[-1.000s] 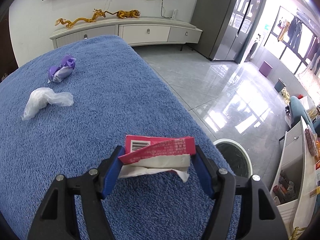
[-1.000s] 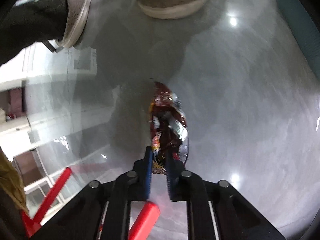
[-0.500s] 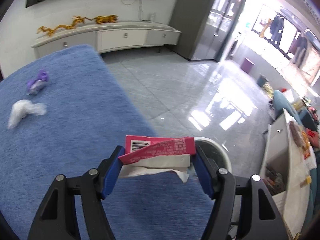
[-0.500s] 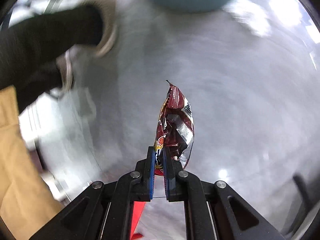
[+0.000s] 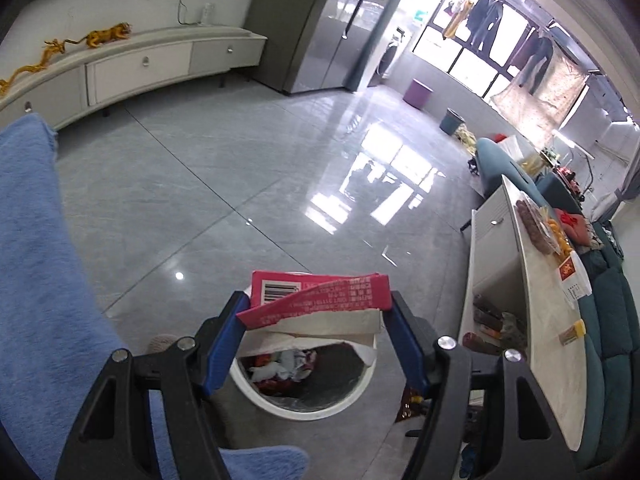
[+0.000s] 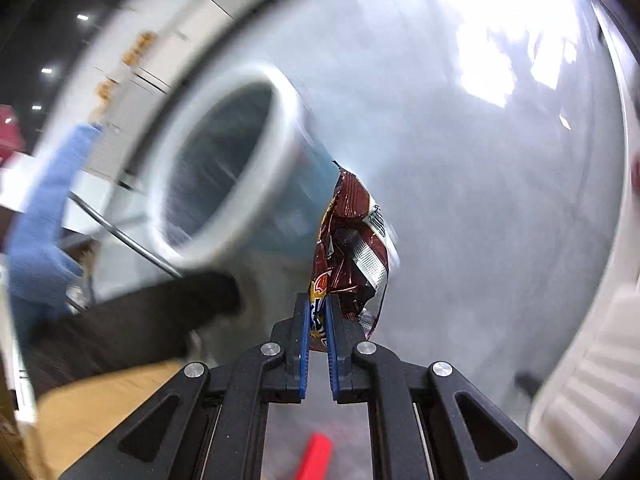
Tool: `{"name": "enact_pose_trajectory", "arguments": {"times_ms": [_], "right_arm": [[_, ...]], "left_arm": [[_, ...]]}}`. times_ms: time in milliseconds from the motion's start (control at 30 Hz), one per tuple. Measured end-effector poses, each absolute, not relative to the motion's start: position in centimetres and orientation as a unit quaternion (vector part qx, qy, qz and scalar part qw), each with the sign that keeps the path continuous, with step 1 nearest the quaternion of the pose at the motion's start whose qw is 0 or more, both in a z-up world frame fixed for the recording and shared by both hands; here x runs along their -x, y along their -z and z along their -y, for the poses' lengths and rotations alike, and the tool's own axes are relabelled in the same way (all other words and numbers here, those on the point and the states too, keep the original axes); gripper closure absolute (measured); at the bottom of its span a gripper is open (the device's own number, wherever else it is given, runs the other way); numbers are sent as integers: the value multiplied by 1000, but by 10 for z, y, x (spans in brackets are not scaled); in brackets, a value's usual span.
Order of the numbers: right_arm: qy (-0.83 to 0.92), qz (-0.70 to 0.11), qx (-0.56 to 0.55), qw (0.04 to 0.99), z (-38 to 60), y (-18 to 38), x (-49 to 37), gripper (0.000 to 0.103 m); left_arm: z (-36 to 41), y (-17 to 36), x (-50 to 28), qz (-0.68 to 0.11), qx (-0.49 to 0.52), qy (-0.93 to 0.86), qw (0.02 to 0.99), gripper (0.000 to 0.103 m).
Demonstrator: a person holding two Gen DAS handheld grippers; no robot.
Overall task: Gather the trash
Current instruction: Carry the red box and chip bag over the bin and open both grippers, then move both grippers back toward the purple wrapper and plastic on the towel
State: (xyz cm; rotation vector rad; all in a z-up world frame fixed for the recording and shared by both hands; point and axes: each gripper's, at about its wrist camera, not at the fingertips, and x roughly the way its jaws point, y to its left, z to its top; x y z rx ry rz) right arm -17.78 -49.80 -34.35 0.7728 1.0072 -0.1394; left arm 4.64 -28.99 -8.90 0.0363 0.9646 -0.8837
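Note:
My left gripper is shut on a flattened pink and white carton and holds it right above a white-rimmed trash bin on the floor. The bin holds several crumpled wrappers. My right gripper is shut on a dark red snack bag that hangs in the air. In the blurred right wrist view the bin lies up and to the left of the bag, its mouth facing me.
The blue towel-covered table fills the left of the left wrist view. A white side cabinet with snacks stands at the right, a teal sofa beyond it. A white TV console runs along the far wall.
My left gripper has swung right off the blue table with the carton and now hangs over the bin. My right gripper has swung with the snack bag until the bin came into view.

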Motion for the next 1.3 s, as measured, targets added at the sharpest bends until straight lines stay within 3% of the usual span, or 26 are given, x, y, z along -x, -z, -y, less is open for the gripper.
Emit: {"name": "enact_pose_trajectory", "arguments": {"times_ms": [233, 367, 433, 500, 633, 867, 1300], "right_arm": [[3, -384, -342, 858, 492, 274, 116, 95], [5, -383, -340, 859, 487, 277, 75, 91], [10, -392, -334, 857, 484, 283, 56, 83], [20, -401, -324, 857, 483, 287, 47, 63], [34, -403, -310, 860, 471, 282, 34, 62], [49, -377, -294, 877, 456, 249, 38, 55], [2, -282, -207, 937, 376, 122, 48, 46]], "left_arm": [[324, 110, -58, -477, -12, 416, 774, 35], [329, 120, -65, -496, 5, 418, 761, 25], [329, 123, -69, -503, 14, 417, 757, 23], [324, 125, -69, -505, 15, 413, 758, 22], [319, 124, -65, -501, 12, 401, 767, 22], [285, 92, -44, -448, -13, 374, 812, 22], [148, 14, 13, -327, -2, 291, 899, 22]]}}
